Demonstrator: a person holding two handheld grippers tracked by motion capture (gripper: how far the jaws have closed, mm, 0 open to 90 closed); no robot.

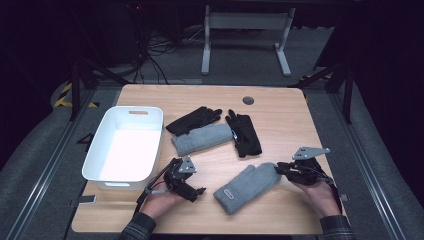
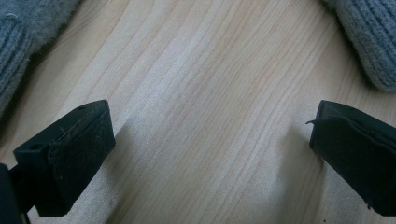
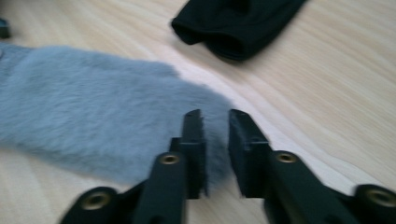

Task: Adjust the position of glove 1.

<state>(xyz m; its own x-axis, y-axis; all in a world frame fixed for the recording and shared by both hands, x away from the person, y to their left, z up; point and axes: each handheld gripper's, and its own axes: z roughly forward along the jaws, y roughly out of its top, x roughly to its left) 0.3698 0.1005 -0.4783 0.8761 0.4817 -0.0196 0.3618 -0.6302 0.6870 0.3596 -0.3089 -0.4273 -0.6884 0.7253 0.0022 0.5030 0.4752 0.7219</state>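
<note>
A grey mitten [image 1: 247, 187] lies at the front of the wooden table [image 1: 285, 115], cuff toward me. My right gripper [image 1: 280, 169] sits at its fingertip end. In the right gripper view its jaws [image 3: 215, 114] stand a narrow gap apart over the mitten's [image 3: 93, 107] fuzzy edge, not pressing on it. A second grey mitten [image 1: 202, 138] lies mid-table between two black gloves [image 1: 194, 120] [image 1: 245, 134]. My left gripper [image 1: 200, 192] rests on the table left of the near mitten. It is wide open [image 2: 212, 135] over bare wood, with grey knit [image 2: 369, 37] at the upper corners.
A white plastic bin [image 1: 95, 150] stands at the table's left side, close beside my left hand. A round grommet [image 1: 248, 100] sits near the far edge. One black glove's cuff [image 3: 233, 23] lies just beyond the right gripper. Bare wood spans the right and front.
</note>
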